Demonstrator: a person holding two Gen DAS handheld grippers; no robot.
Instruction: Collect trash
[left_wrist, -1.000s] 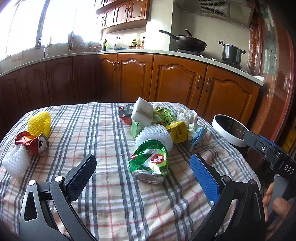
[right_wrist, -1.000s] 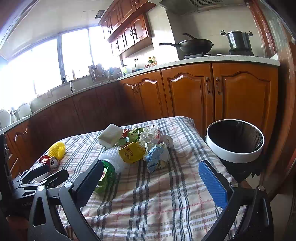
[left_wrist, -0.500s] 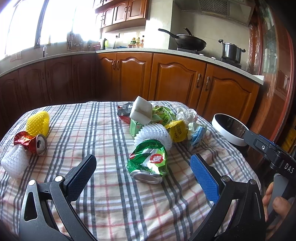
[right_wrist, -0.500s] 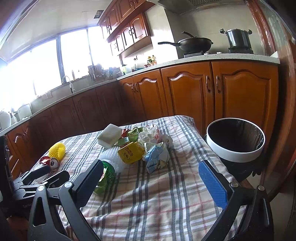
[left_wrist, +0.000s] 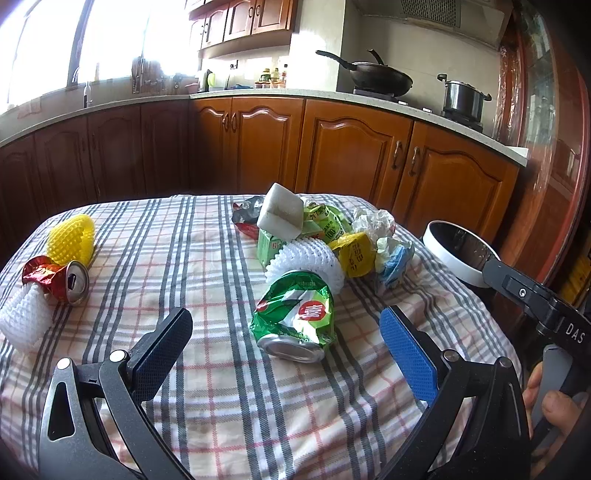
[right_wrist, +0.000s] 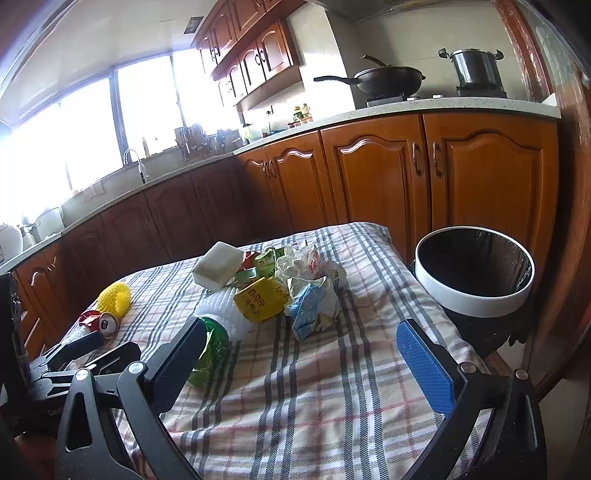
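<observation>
On the checked-cloth bench (left_wrist: 207, 258), a crushed red can (left_wrist: 59, 280) lies far left; the left gripper (left_wrist: 286, 332), fingers spread and empty, faces a crumpled green can (left_wrist: 295, 317). Right gripper (right_wrist: 308, 354) equally released. Risk: the dented can squirting sideways, missing the white-rimmed bin (right_wrist: 476, 295).

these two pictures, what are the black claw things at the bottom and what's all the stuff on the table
Those are two hand-held grippers, one in each of a person's hands, each with a wide-angle camera looking out along its two fingers. One picture is from the left gripper, the other from the right gripper. Both are open and hold nothing.

On the checked tablecloth lies trash: a crushed green can, a white foam net, a yellow carton, crumpled paper and a white foam block. Off to the left side are a red can and a yellow foam net. A white-rimmed bin stands beside the table.
</observation>
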